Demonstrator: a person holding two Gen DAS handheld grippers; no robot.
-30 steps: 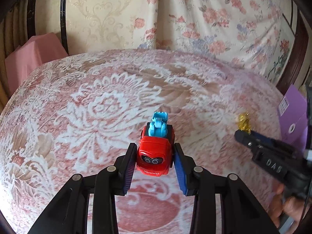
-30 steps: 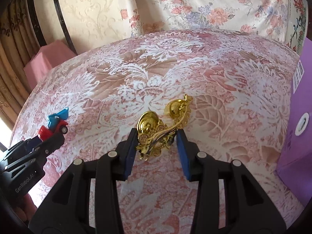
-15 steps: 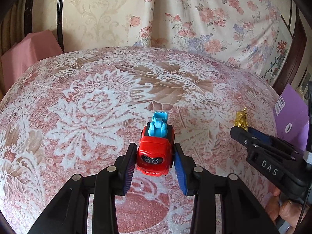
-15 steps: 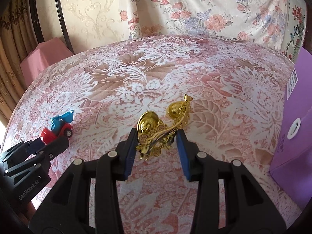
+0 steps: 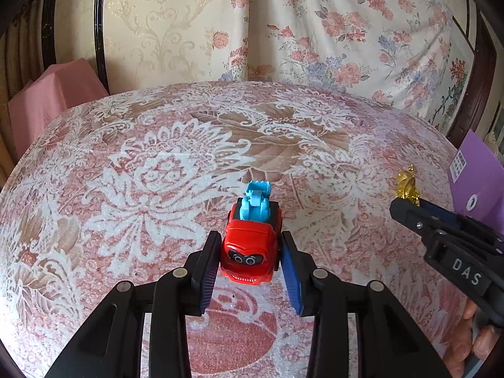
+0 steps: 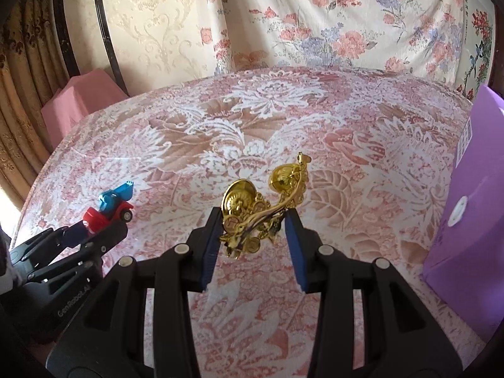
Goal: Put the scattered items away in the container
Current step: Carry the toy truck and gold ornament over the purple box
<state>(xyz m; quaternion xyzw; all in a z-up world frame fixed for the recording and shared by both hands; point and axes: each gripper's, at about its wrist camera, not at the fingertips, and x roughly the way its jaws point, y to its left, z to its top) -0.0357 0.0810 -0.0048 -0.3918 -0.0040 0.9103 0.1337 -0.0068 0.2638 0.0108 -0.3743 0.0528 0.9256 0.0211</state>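
**Both tools loaded above the patterned surface**

The left tool (image 5: 250,271) is closed on a red toy truck (image 5: 250,253) with a blue scoop on its back; the blue-padded fingers (image 5: 209,272) press against the truck's two sides, and its cartoon face looks back toward the camera. In the right wrist view the truck (image 6: 108,209) appears raised off the pink and white lace-patterned surface (image 6: 267,126), far to the left.

The right tool (image 6: 252,242) is clamped on a gold ornament (image 6: 252,217), a tangle of discs and coins with a curved stem reaching up and to the right. A hand (image 5: 472,343) holds this tool at the lower right of the left view.

A purple box (image 6: 466,220) stands at the right edge of the surface, well apart from the truck and nearer the ornament. Floral fabric (image 5: 346,31) hangs behind.
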